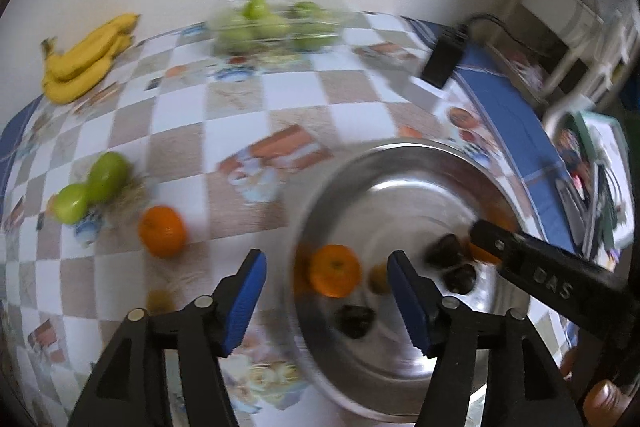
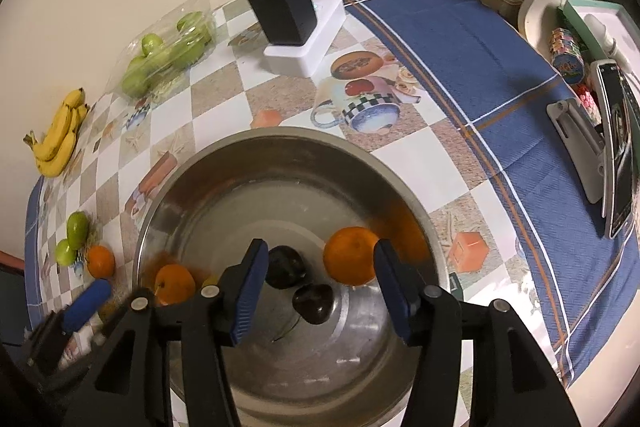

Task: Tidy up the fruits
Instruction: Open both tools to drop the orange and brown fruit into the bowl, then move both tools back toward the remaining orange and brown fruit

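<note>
The left gripper (image 1: 326, 301) points steeply downward, its blue-padded jaws standing apart with nothing pressed between them. The right gripper (image 2: 318, 281) also tilts steeply down, its jaws parted and clamping nothing, and one of its black fingers (image 1: 532, 267) reaches into the left wrist view from the right. Fingertips of a hand (image 1: 600, 397) show at that view's lower right corner.

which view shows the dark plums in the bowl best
The right wrist view: the dark plums lie sharp between its gripper's fingers in the steel bowl, one stem visible. The left wrist view shows them only as motion-blurred dark blobs.
</note>
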`<control>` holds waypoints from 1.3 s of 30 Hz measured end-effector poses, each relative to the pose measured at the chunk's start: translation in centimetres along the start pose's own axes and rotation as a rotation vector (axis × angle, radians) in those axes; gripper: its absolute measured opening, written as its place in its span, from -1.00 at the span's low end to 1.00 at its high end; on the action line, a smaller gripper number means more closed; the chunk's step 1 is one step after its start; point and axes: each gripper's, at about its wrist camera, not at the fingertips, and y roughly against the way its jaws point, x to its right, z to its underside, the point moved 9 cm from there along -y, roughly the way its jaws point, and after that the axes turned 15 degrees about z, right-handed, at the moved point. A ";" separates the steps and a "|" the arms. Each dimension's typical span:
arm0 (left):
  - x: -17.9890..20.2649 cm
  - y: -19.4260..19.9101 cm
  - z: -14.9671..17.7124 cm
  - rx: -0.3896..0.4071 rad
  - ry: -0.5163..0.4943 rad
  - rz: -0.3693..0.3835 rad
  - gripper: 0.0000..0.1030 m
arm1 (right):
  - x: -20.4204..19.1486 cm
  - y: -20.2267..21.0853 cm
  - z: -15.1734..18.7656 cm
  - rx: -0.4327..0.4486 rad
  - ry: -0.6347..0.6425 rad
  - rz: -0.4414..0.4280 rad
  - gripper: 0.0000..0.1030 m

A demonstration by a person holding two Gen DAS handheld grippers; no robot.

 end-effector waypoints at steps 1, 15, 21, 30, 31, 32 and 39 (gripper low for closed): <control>-0.7 0.3 -0.1 0.007 0.014 -0.014 0.35 | -0.3 0.0 0.1 0.000 0.009 -0.001 0.09; -7.5 3.0 -0.2 0.083 0.197 -0.072 0.49 | -3.7 1.6 0.9 0.025 0.112 -0.028 0.09; -8.6 3.1 -0.1 0.093 0.198 -0.126 1.00 | -3.8 1.2 1.0 0.020 0.120 -0.018 0.53; -10.0 3.0 0.3 0.082 0.204 -0.201 1.00 | -4.1 0.6 1.3 0.016 0.138 -0.009 0.55; -10.1 3.0 0.3 0.084 0.206 -0.204 1.00 | -4.1 0.5 1.3 0.017 0.141 -0.006 0.64; -10.1 3.0 0.3 0.085 0.207 -0.206 1.00 | -4.1 0.5 1.4 0.018 0.142 -0.005 0.79; -10.4 3.3 0.2 0.090 0.198 -0.223 1.00 | -4.2 0.3 1.4 0.021 0.144 -0.001 0.99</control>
